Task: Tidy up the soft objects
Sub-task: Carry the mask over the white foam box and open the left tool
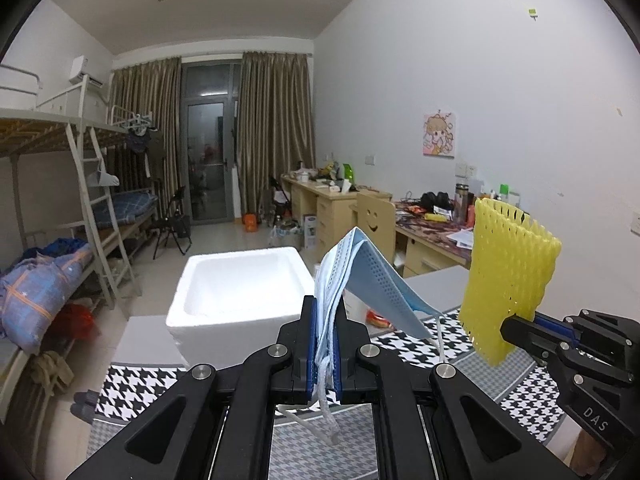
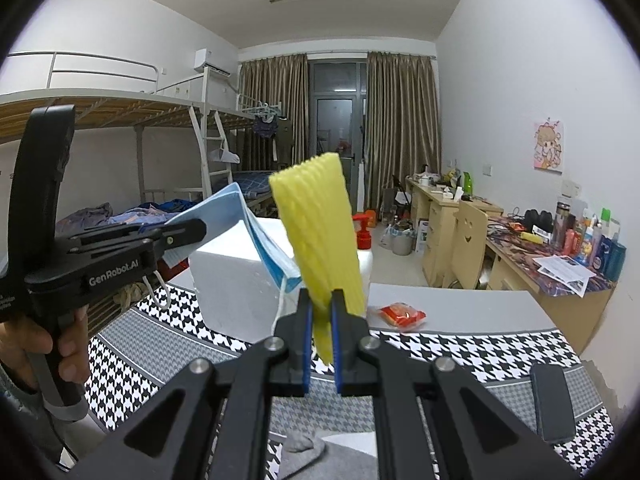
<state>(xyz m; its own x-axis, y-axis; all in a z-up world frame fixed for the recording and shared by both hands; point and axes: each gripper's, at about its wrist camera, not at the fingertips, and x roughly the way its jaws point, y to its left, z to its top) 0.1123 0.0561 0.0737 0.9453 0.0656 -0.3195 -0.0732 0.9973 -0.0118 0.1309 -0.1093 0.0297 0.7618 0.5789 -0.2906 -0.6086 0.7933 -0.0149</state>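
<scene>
My left gripper [image 1: 325,320] is shut on a blue face mask [image 1: 374,280], held up in the air; its white ear loops hang below the jaws. It also shows in the right wrist view [image 2: 264,240], held by the left gripper [image 2: 192,236]. My right gripper [image 2: 320,312] is shut on a yellow foam net sleeve [image 2: 320,232], held upright above the table. The sleeve also shows in the left wrist view [image 1: 508,272], held by the right gripper [image 1: 516,330] at the right. A white foam box [image 1: 240,284], open at the top, stands on the table just beyond both grippers.
The table has a houndstooth cloth [image 2: 460,352]. A red packet [image 2: 402,314] lies on it behind the sleeve. A black phone [image 2: 552,400] lies at the right. Grey fabric [image 2: 320,452] lies under my right gripper. Desks [image 2: 520,264] line the right wall, bunk beds [image 1: 60,200] the left.
</scene>
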